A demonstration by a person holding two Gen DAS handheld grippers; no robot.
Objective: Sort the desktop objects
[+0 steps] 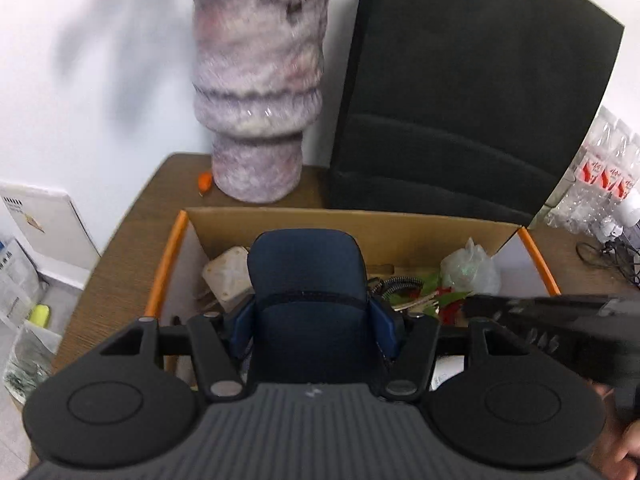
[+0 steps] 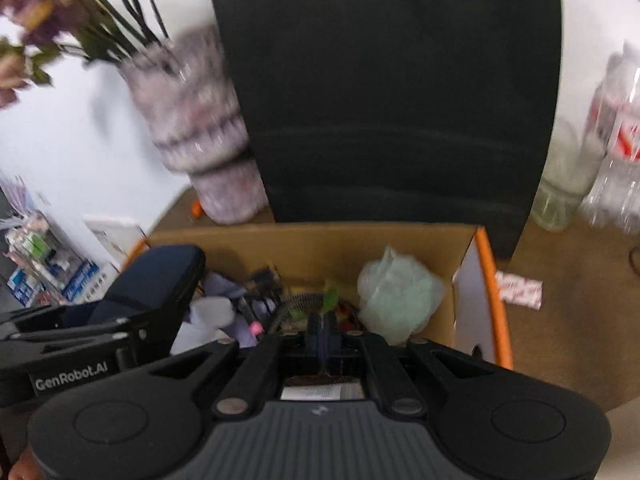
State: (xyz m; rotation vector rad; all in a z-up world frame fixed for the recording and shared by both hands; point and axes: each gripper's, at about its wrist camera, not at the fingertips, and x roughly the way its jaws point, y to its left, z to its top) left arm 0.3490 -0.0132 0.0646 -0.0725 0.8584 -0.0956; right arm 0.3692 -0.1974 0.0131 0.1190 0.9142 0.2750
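Observation:
My left gripper (image 1: pixel 310 320) is shut on a dark navy zip case (image 1: pixel 306 276) and holds it over the open cardboard box (image 1: pixel 420 222). The case also shows at the left of the right wrist view (image 2: pixel 156 276). The box (image 2: pixel 484 280) has orange edges and holds a white adapter (image 1: pixel 228 276), a pale green plastic bag (image 2: pixel 394 294), a coiled cable (image 2: pixel 298 304) and red and green bits. My right gripper (image 2: pixel 324 330) has its blue pads together with nothing between them, above the box's near edge. It shows blurred at the right of the left wrist view (image 1: pixel 560 320).
A purple marbled vase (image 1: pixel 258 92) with dried flowers stands behind the box on the brown desk (image 1: pixel 132 236). A black chair back (image 1: pixel 472 92) is at the rear right. Water bottles (image 1: pixel 604 176) and cables are at the far right. A white label (image 2: pixel 518 290) lies beside the box.

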